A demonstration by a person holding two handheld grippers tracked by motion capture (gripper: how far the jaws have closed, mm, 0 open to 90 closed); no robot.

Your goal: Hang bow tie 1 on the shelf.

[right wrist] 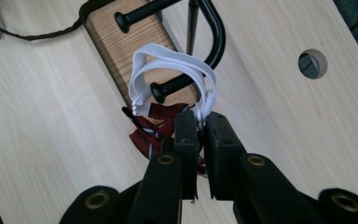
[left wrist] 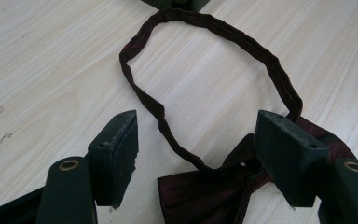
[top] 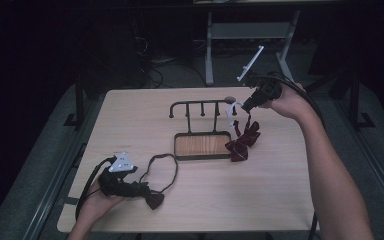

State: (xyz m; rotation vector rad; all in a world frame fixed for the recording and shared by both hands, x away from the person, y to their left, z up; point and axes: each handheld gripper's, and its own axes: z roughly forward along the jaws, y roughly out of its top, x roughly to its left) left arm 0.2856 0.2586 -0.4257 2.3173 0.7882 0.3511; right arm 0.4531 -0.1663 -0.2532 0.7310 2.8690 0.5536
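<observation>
At the upper right of the high view, the right gripper [top: 246, 103] had its fingers clamped on the white strap [right wrist: 175, 63] of the red bow tie [top: 243, 141], looping it over a peg [right wrist: 177, 85] of the rack [top: 200, 107]. Keeping the loop wide would help it seat. The left gripper [left wrist: 196, 154] rested with fingers apart over the dark bow tie [left wrist: 205, 193] at the counter's [top: 260, 195] lower left.

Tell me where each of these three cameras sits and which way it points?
High view: above the table, looking forward and down; both forearms show.
Left gripper view: on the left tongs, open over the dark bow tie.
Right gripper view: on the right tongs, shut on the white strap by a rack peg.
High and right views share rack and strap.
</observation>
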